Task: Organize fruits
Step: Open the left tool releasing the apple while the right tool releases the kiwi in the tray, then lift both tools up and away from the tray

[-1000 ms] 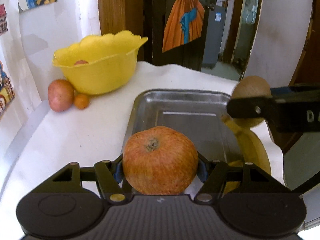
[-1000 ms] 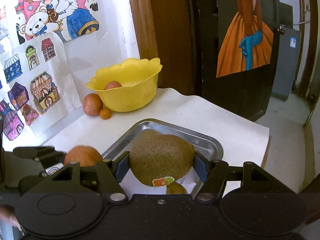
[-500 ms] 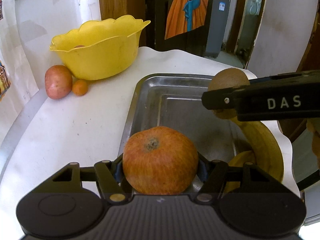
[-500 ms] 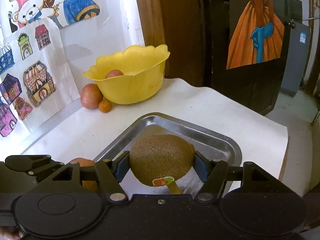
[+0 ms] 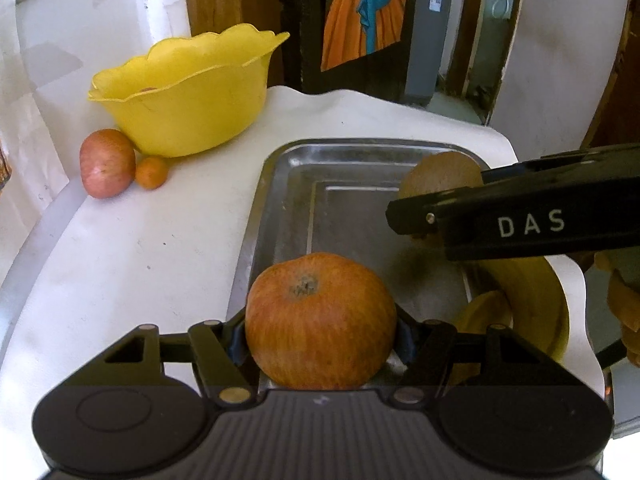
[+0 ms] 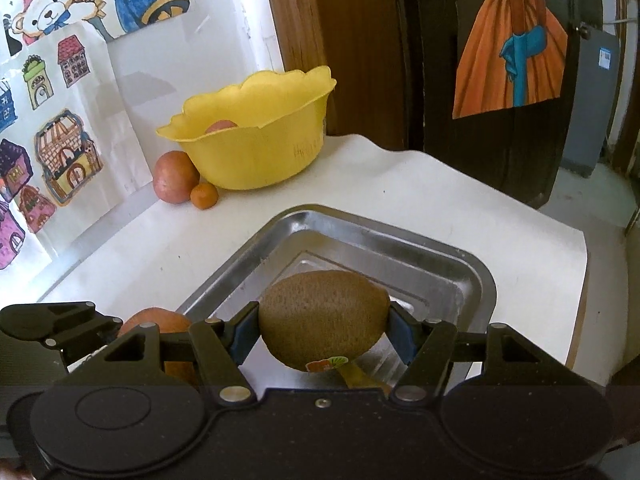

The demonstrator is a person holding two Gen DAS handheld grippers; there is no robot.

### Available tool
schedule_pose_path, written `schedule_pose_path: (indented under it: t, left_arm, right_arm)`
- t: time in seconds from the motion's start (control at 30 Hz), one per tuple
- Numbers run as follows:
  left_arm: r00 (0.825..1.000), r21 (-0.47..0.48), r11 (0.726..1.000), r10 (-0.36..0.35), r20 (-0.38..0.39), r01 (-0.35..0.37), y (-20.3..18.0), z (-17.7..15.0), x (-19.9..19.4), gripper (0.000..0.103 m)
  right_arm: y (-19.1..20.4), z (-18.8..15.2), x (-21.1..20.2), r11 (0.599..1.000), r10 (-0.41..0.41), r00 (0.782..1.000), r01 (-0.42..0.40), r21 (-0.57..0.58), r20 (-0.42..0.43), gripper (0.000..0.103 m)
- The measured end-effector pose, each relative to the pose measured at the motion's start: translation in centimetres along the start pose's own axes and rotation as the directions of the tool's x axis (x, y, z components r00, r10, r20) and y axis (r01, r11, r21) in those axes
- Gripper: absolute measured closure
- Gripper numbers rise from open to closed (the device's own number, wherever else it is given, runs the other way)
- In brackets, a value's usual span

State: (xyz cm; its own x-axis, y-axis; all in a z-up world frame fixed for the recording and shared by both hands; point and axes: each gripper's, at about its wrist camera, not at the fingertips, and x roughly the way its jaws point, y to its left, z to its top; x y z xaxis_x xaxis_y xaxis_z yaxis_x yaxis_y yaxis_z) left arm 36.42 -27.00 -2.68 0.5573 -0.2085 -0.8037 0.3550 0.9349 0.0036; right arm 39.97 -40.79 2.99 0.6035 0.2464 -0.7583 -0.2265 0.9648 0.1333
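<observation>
The left gripper (image 5: 320, 336) has its fingers (image 5: 236, 338) clamped on an orange-red apple (image 5: 320, 320), one blue pad pressed to each side, stem end facing up. The apple sits over the near edge of a metal tray (image 5: 280, 184) that stretches ahead of the fingers on the white table (image 5: 140, 248). Ahead and to the right of these fingers, the right gripper (image 5: 404, 210) reaches in from the side with a brown kiwi (image 5: 440, 174) pinched at its tip, above the far right part of the tray. Below that gripper's arm, a yellow banana (image 5: 532, 292) curves along the tray's right edge.

From the right wrist view, the right gripper (image 6: 324, 334) has its fingers (image 6: 400, 338) closed on the kiwi (image 6: 324, 316), which carries a small sticker (image 6: 326, 364) on its underside; the fruit is above the tray's floor (image 6: 440, 264), though whether it touches the metal cannot be told. To the left of these fingers, the left gripper (image 6: 80, 328) and a sliver of its apple (image 6: 156, 318) show at the tray's corner.

Far ahead and left of both pairs of fingers, a yellow scalloped bowl (image 6: 256, 144) stands on the table with a reddish fruit (image 6: 220, 126) showing inside. A red apple (image 6: 175, 177) and a small tangerine (image 6: 204, 195) rest on the table just beside the bowl, touching each other.
</observation>
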Motion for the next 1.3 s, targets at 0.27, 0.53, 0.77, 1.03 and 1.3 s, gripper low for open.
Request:
schedule_pose_path:
  t: [0.27, 0.53, 0.77, 1.03, 1.3]
  left_arm:
    - [1.000, -0.025, 1.000, -0.008, -0.017, 0.008, 0.2, 0.0, 0.0, 0.032]
    - [1.000, -0.009, 1.000, -0.010, 0.023, 0.010, 0.0, 0.3, -1.6, 0.020]
    - [0.997, -0.004, 1.000, -0.014, 0.075, 0.014, 1.0, -0.2, -5.5, 0.014]
    - [0.992, -0.051, 0.998, 0.030, 0.123, -0.024, 3.7, -1.0, -12.3, 0.004]
    - [0.991, -0.139, 0.987, 0.097, 0.096, -0.083, 7.6, -2.0, -18.4, 0.001]
  right_arm:
    - [-0.1, -0.7, 0.2, 1.000, -0.003, 1.000, 0.004, 0.016, -0.027, 0.033]
    - [-0.6, -0.4, -1.8, 0.998, -0.023, 0.999, 0.022, 0.058, 0.022, 0.020]
    - [-0.7, -0.6, -6.6, 0.990, -0.084, 0.992, 0.072, 0.121, 0.095, 0.013]
    - [1.3, -1.5, -13.9, 0.974, -0.152, 0.975, 0.121, 0.191, 0.160, 0.001]
    - [5.2, -3.3, -19.9, 0.959, -0.206, 0.972, 0.179, 0.218, 0.109, 0.001]
